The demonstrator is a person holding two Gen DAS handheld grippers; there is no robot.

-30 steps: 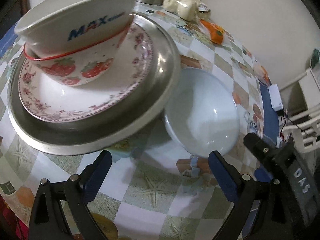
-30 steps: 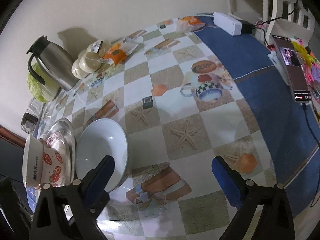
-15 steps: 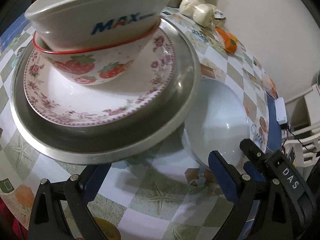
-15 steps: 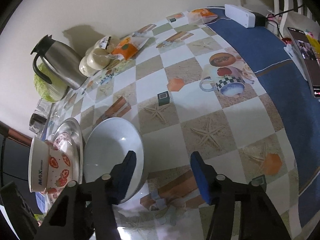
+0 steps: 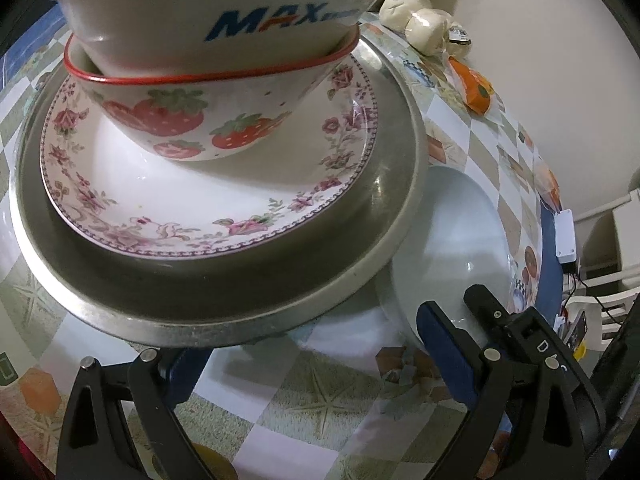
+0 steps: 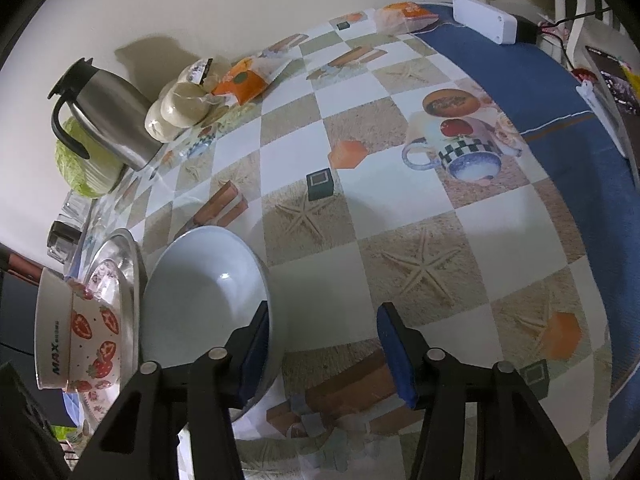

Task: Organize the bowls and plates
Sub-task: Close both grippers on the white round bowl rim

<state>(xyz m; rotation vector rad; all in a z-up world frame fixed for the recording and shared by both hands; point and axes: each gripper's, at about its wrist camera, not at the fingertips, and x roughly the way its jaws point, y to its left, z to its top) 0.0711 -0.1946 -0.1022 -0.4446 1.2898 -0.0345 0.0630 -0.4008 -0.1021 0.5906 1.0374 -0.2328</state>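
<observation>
A pale blue bowl sits upright on the bench beside a metal tray. The tray carries a floral plate, a strawberry bowl and a white "MAX" bowl, stacked.

Both tongs are matte black plastic, each arm a triangular open frame with round silver pivot screws at the joints and a flat blue pad on the inner face of each tip. In the left wrist view the right tongs carry white letters "DAS" on the black body.

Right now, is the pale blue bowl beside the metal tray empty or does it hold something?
Empty. The right wrist view looks into the pale blue bowl and shows only its bare, glossy inside with one small highlight.
</observation>
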